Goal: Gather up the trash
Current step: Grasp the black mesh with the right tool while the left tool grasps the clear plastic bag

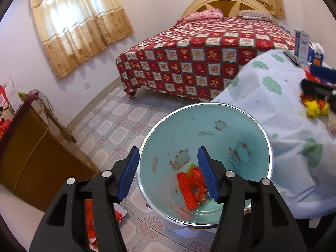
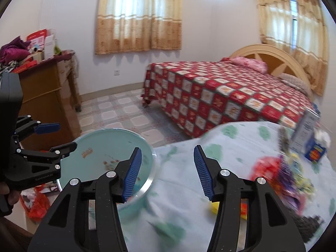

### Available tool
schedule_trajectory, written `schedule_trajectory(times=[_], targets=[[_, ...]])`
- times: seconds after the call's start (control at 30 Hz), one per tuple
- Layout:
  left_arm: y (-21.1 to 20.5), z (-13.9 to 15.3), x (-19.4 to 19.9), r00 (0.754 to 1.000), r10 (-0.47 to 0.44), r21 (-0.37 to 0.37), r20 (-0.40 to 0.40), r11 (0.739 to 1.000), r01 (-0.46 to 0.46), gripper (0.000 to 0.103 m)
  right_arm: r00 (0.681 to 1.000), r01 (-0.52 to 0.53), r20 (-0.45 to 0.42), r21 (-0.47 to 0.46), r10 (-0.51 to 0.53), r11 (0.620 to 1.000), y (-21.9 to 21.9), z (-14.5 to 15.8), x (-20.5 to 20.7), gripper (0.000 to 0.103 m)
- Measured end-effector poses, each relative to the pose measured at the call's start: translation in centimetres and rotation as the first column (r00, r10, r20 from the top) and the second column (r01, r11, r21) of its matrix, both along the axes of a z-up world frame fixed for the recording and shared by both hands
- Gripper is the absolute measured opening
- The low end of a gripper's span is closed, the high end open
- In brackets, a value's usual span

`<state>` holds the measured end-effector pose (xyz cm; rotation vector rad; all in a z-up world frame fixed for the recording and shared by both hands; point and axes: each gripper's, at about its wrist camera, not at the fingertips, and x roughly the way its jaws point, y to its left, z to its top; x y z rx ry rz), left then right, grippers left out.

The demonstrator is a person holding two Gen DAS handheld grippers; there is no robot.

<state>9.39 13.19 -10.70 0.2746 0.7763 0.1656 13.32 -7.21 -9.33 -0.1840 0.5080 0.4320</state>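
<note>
My left gripper (image 1: 168, 150) hangs open over a teal trash bin (image 1: 206, 104) on the floor, with nothing between its pads. Orange and red wrappers (image 1: 189, 187) lie at the bottom of the bin. My right gripper (image 2: 167, 148) is open and empty above the table's cloud-print cloth (image 2: 231, 147). A blurred heap of coloured wrappers (image 2: 283, 174) lies on the cloth to its right, beside a blue and white carton (image 2: 308, 138). In the right wrist view the left gripper (image 2: 63, 136) shows at the left over the bin (image 2: 100, 147). The right gripper (image 1: 315, 78) shows at the left wrist view's right edge, near yellow and orange wrappers (image 1: 315, 107).
A bed with a red checked cover (image 2: 231, 100) stands behind the table. A wooden cabinet (image 2: 46, 96) piled with boxes and clothes stands at the left. A red plastic bag (image 2: 37, 203) and a red scrap (image 1: 118, 215) lie on the tiled floor by the bin.
</note>
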Motion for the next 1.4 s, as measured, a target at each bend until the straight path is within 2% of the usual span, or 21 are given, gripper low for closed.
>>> schedule_trajectory(times=[0.13, 0.3, 0.47, 0.57, 0.67, 0.73, 0.83, 1.0, 1.17, 1.4], targets=[[-2.2, -0.8, -0.1, 0.998, -0.049, -0.002, -0.03, 0.999, 0.049, 0.058, 0.992, 0.129, 0.006, -0.002, -0.129, 0.992, -5.2, 0.1, -1.6, 0.052], [-5.4, -1.4, -0.4, 0.993, -0.11, 0.016, -0.041, 0.994, 0.111, 0.058, 0.945, 0.326, 0.007, -0.004, -0.326, 0.945, -12.7, -0.3, -3.2, 0.053], [-8.6, -1.1, -0.6, 0.988, -0.152, 0.028, -0.028, 0.988, 0.153, 0.058, 0.908, 0.417, -0.04, 0.031, -0.416, 0.908, -18.0, -1.6, -3.6, 0.053], [-10.4, -1.0, -0.4, 0.985, -0.17, 0.032, -0.022, 0.985, 0.17, 0.058, 0.906, 0.42, -0.087, 0.054, -0.415, 0.906, -19.7, -2.5, -3.1, 0.053], [-11.9, -0.6, -0.4, 0.982, -0.188, 0.031, -0.017, 0.982, 0.188, 0.058, 0.915, 0.389, -0.159, 0.104, -0.371, 0.915, -20.7, -3.3, -2.4, 0.051], [-12.6, -0.4, -0.4, 0.98, -0.198, 0.031, -0.013, 0.98, 0.198, 0.058, 0.924, 0.364, -0.17, 0.114, -0.342, 0.924, -20.8, -3.2, -2.5, 0.029], [-13.6, 0.0, -0.2, 0.979, -0.205, 0.03, -0.008, 0.978, 0.205, 0.058, 0.937, 0.328, -0.171, 0.133, -0.304, 0.935, -20.7, -3.1, -3.0, 0.017], [-15.6, 0.8, -0.1, 0.975, -0.223, 0.014, 0.001, 0.975, 0.223, 0.058, 0.94, 0.338, -0.115, 0.18, -0.322, 0.924, -21.1, -1.8, -4.7, 0.015], [-18.8, 1.2, -0.3, 0.958, -0.285, 0.008, 0.012, 0.958, 0.285, 0.058, 0.921, 0.387, -0.031, 0.201, -0.389, 0.9, -23.4, 0.2, -7.4, 0.015], [-24.0, 0.2, 0.0, 0.926, -0.377, -0.005, -0.003, 0.926, 0.377, 0.058, 0.893, 0.448, -0.035, 0.184, -0.449, 0.875, -26.3, -0.3, -9.0, 0.015]])
